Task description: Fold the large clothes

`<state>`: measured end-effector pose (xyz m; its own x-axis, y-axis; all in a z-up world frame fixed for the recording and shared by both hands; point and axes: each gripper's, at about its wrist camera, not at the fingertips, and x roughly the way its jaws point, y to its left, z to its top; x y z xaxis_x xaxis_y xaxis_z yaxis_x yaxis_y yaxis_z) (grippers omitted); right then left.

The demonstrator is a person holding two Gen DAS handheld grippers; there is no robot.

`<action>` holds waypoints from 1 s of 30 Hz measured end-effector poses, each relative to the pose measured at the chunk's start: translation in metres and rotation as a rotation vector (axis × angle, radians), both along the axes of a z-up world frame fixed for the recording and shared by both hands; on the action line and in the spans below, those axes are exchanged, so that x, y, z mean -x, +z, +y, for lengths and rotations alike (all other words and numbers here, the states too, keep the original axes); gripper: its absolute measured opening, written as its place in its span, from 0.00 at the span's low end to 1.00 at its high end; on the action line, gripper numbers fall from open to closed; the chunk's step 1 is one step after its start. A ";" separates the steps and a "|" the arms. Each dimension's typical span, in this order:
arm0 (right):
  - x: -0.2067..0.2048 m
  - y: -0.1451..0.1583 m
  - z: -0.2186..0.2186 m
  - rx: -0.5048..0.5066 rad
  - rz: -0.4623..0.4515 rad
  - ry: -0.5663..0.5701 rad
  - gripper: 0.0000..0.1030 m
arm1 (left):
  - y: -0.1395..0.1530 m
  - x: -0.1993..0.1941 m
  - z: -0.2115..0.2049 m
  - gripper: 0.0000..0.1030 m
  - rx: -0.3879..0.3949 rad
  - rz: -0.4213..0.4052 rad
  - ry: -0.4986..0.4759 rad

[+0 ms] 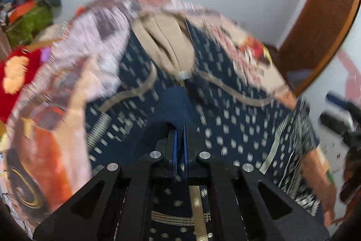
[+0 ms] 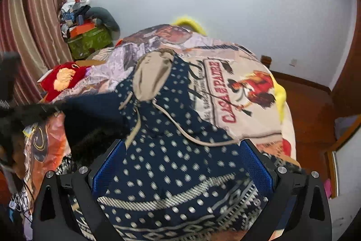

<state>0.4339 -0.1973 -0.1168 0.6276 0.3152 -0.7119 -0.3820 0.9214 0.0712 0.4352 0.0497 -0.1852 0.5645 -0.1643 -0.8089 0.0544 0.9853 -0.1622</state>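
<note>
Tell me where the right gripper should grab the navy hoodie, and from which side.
Best bet: the patterned hem band of the hoodie, approached from the near edge, fingers flat to the bed. The right gripper is open with its blue pads either side of that edge, and the fabric lies flat there. The left gripper is shut on the hoodie, so avoid its side.

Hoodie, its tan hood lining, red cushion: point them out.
hoodie (image 2: 171, 164), right wrist view, dotted navy body.
tan hood lining (image 2: 151, 78), right wrist view, lining middle.
red cushion (image 2: 63, 78), right wrist view, its orange patch.
</note>
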 end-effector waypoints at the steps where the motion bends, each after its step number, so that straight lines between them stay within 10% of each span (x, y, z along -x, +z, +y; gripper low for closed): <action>1: 0.001 -0.003 -0.003 0.006 0.009 -0.001 0.98 | -0.011 0.000 -0.010 0.03 -0.005 0.027 -0.014; 6: 0.003 -0.018 -0.006 0.029 0.059 0.007 0.98 | -0.041 0.010 -0.021 0.06 -0.017 0.121 -0.053; 17: -0.002 -0.020 0.067 0.016 0.077 0.138 0.98 | 0.000 0.051 0.063 0.55 -0.095 0.031 0.052; 30: 0.008 -0.069 0.227 0.159 0.146 0.436 0.98 | -0.063 0.095 0.161 0.55 -0.136 0.168 0.207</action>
